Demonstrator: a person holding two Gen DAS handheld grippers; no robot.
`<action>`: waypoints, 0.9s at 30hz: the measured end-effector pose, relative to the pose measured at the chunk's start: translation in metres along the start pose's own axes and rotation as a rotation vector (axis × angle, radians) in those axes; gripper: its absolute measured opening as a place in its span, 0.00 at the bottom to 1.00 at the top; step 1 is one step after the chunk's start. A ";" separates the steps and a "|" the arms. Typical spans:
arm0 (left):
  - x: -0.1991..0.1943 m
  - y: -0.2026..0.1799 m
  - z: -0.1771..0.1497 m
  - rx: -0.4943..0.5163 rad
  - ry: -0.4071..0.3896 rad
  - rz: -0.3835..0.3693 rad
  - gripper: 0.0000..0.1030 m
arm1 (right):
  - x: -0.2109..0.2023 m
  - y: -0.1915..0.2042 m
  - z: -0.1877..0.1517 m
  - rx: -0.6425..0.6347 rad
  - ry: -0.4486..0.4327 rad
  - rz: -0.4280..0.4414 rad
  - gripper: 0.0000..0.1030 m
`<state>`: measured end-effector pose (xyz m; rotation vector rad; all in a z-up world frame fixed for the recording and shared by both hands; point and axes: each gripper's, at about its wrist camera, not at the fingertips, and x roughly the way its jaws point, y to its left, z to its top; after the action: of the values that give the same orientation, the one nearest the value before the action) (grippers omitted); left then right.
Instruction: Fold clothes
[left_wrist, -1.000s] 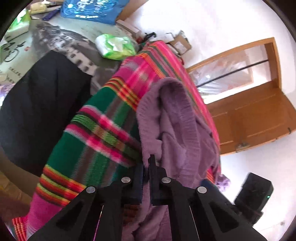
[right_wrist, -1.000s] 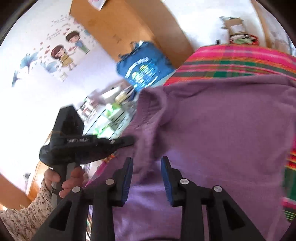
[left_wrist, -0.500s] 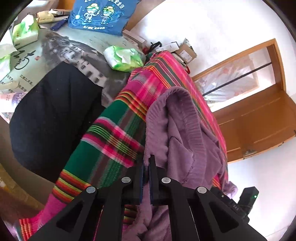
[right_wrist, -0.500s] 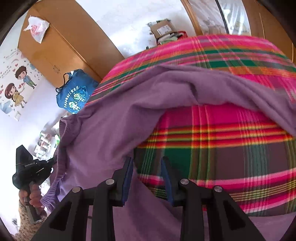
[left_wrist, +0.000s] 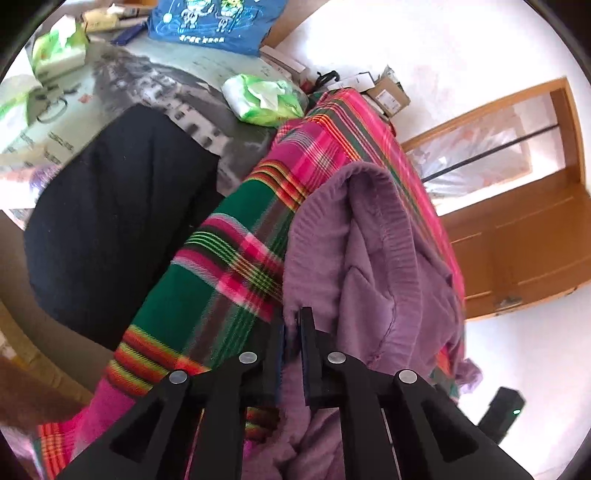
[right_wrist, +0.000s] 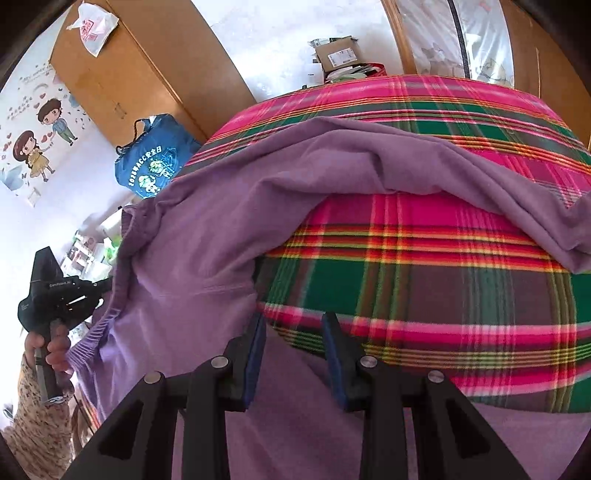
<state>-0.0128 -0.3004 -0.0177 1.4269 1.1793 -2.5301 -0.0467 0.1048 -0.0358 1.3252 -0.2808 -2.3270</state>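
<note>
A purple knit sweater (left_wrist: 373, 258) lies crumpled on a bed covered by a pink and green plaid blanket (left_wrist: 221, 280). My left gripper (left_wrist: 291, 332) is shut on the sweater's ribbed edge and holds it raised off the blanket. In the right wrist view the sweater (right_wrist: 229, 221) drapes in an arc over the plaid blanket (right_wrist: 424, 280). My right gripper (right_wrist: 293, 332) is open, jaws apart low over a purple layer, with nothing pinched. The left gripper (right_wrist: 59, 291) shows at the far left, held by a hand (right_wrist: 48, 347).
A black garment (left_wrist: 110, 206) lies on a table left of the bed, with green tissue packs (left_wrist: 262, 98) and a blue bag (left_wrist: 218, 18) behind. Wooden door (left_wrist: 517, 236) at the right. Boxes (right_wrist: 340, 55) and a wooden wardrobe (right_wrist: 147, 70) stand beyond the bed.
The right gripper has drawn back from close over the sweater, so bare plaid now shows ahead of it. The left gripper stays shut on the edge and has shifted slightly.
</note>
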 end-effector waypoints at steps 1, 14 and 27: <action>-0.003 -0.001 0.000 0.012 -0.005 0.020 0.14 | -0.002 0.002 0.000 -0.003 -0.003 0.005 0.32; -0.057 -0.052 -0.058 0.357 0.022 -0.056 0.28 | 0.003 0.040 -0.009 -0.065 0.027 0.087 0.32; -0.045 -0.051 -0.096 0.547 0.116 0.109 0.35 | 0.011 0.057 -0.015 -0.087 0.055 0.119 0.32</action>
<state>0.0658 -0.2204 0.0176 1.6910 0.3988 -2.8497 -0.0231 0.0497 -0.0300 1.2927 -0.2320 -2.1762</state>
